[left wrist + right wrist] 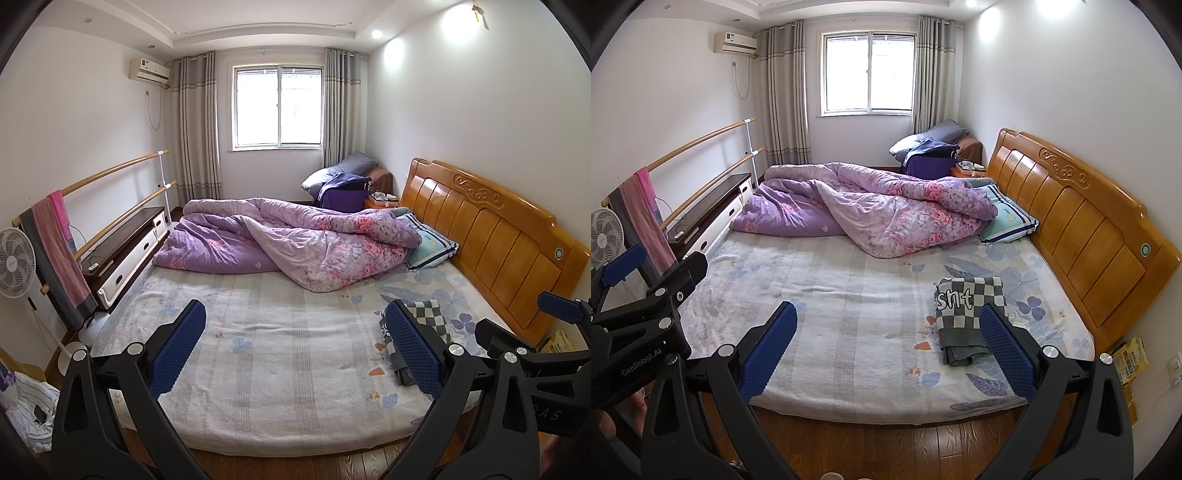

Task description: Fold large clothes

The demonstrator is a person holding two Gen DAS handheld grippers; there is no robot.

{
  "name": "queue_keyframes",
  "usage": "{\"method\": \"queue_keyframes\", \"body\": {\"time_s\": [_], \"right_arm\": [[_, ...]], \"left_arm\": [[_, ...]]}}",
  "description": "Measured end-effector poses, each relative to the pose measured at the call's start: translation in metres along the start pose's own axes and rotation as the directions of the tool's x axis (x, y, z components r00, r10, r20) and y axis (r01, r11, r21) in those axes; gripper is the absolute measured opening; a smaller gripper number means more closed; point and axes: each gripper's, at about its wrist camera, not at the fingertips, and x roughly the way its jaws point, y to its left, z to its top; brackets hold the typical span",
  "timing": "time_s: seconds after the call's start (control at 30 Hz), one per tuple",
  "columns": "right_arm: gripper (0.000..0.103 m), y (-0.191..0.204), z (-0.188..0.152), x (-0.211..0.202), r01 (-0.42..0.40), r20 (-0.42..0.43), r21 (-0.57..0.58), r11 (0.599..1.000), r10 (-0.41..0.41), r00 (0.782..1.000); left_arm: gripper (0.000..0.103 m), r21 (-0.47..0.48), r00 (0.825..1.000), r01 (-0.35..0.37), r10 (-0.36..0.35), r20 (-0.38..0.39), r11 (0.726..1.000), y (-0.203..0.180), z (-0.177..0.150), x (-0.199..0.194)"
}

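Note:
A grey and white checkered garment (967,314) lies folded into a small rectangle on the bed's right side, near the headboard; it also shows in the left wrist view (428,317), partly behind my finger. My left gripper (295,347) is open and empty, held above the near edge of the bed (280,369). My right gripper (890,347) is open and empty, also above the near edge of the bed (849,317), with its right finger (1008,350) just in front of the garment. Each gripper shows at the edge of the other's view.
A crumpled purple floral quilt (871,206) covers the far half of the bed, with a pillow (1008,219) by the wooden headboard (1082,221). A low cabinet (713,214), rails with towels (646,206) and a fan (605,229) stand left. Wooden floor (886,443) lies below me.

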Motion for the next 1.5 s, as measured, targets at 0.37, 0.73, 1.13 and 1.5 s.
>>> {"method": "queue_keyframes", "body": {"time_s": [0.37, 0.73, 1.13, 1.5], "right_arm": [[0.095, 0.0040, 0.0005, 0.0004, 0.000, -0.003, -0.002, 1.000, 0.000, 1.000], [0.095, 0.0046, 0.0025, 0.0024, -0.001, -0.005, -0.004, 1.000, 0.001, 1.000], [0.095, 0.0038, 0.0032, 0.0032, -0.002, -0.008, -0.003, 1.000, 0.002, 1.000], [0.095, -0.0016, 0.0035, 0.0084, -0.005, -0.015, -0.003, 1.000, 0.005, 1.000]], "left_arm": [[0.098, -0.010, 1.000, 0.007, -0.007, -0.005, 1.000, -0.0009, 0.0001, 0.0027], [0.098, -0.006, 1.000, 0.004, -0.004, -0.008, 1.000, -0.0017, 0.0013, 0.0057], [0.098, -0.008, 1.000, 0.000, 0.000, -0.011, 1.000, -0.0024, 0.0010, 0.0056], [0.098, -0.009, 1.000, -0.003, 0.003, -0.018, 1.000, -0.0026, -0.0007, 0.0085]]}}
